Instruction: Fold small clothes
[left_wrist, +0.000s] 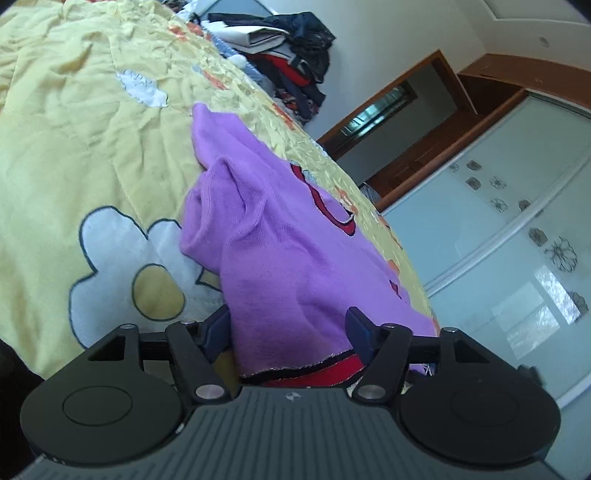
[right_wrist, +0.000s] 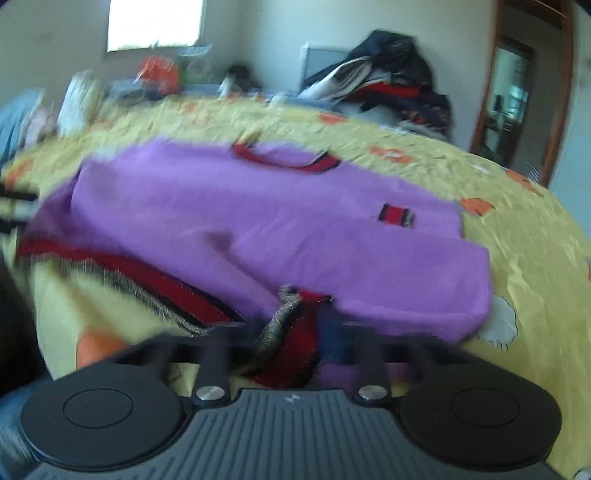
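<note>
A: Where do we have the purple sweater (right_wrist: 258, 221) right now?

B: It lies spread on the yellow bedspread (left_wrist: 74, 155), collar toward the far side in our right wrist view, red and black hem toward us. One sleeve is bunched up in a ridge in our left wrist view.

A: And our left gripper (left_wrist: 288, 325)?

B: We hold it low, tilted sideways to the bed, so the bedspread runs at a slant across the view. Its blue fingers (left_wrist: 360, 328) stand well apart, and the sweater's body and hem lie in the gap between them. We see no pinch there.

A: Our right gripper (right_wrist: 291, 332)?

B: We hold it nearly level, facing across the bed toward the clothes pile (right_wrist: 391, 85) at the far edge. A fold of the hem (right_wrist: 291, 347) rises between its fingers. That view is smeared, so we cannot tell whether they are pressed on the cloth or loose around it.

A: Anything else near us?

B: A wardrobe (left_wrist: 517, 221) with pale flowered doors stands beside the bed in our left wrist view.
</note>
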